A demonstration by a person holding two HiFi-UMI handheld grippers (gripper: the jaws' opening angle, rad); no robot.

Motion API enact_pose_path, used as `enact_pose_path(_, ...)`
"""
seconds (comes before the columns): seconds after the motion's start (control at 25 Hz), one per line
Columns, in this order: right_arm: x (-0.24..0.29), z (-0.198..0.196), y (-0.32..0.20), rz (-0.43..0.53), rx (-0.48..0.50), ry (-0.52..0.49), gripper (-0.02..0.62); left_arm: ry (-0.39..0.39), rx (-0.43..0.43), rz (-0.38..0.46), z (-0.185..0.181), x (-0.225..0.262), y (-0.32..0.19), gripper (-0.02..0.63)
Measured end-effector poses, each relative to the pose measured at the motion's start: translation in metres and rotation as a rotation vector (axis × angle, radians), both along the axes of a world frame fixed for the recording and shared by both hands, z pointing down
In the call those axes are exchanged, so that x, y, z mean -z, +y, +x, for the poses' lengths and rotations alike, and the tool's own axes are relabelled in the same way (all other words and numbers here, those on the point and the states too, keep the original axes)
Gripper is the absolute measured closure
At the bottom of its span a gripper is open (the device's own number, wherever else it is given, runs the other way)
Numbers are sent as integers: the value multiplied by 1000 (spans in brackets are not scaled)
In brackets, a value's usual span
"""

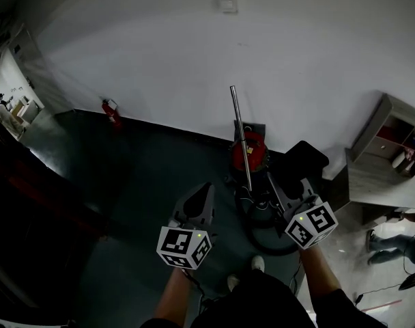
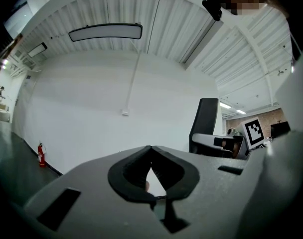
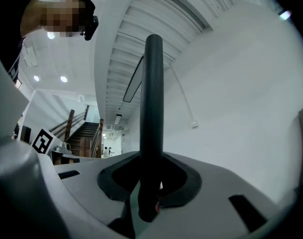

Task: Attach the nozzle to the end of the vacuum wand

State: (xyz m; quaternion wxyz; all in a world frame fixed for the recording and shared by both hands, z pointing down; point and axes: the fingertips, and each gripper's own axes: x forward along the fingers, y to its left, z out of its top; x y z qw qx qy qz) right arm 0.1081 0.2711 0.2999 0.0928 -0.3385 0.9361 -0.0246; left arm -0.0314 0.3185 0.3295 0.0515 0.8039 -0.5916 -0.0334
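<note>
Wand point(image 1: 240, 132) 1, by 1 red vacuum point(image 1: 254, 157) | left claw point(image 2: 150, 156) pressed together, empty | right claw point(image 3: 150, 183) clamped on 1 dark tube point(image 3: 154, 98)

red fire extinguisher point(image 1: 112, 113) by the wall point(image 1: 160, 53); shelf unit point(image 1: 371, 156).

I counted 2 grippers, i.e. the left gripper point(image 2: 151, 156) and the right gripper point(image 3: 150, 180), and 2 marker cubes, i.e. the left cube point(image 1: 183, 246) and the right cube point(image 1: 311, 224). Lower in the room there was 1 red vacuum cleaner point(image 1: 259, 157), 1 vacuum wand point(image 1: 239, 128), 1 black hose point(image 1: 269, 249), 1 fire extinguisher point(image 1: 112, 113) and 1 shelf unit point(image 1: 378, 166). There was also 1 small white wall box point(image 1: 227, 5), 1 long ceiling lamp point(image 2: 105, 32) and 1 staircase point(image 3: 79, 136).
</note>
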Motion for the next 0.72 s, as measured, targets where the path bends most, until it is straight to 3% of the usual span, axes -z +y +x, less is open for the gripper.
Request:
enact_pose_path(0.36,-18,-3,-35,-25,-26,13,498,7,-38,-27,-1,-19,-39,602)
enact_pose_path(0.72,-30,-13,-113,-31,-25,14,500,0,-48,-51,-10,-31,-119,603)
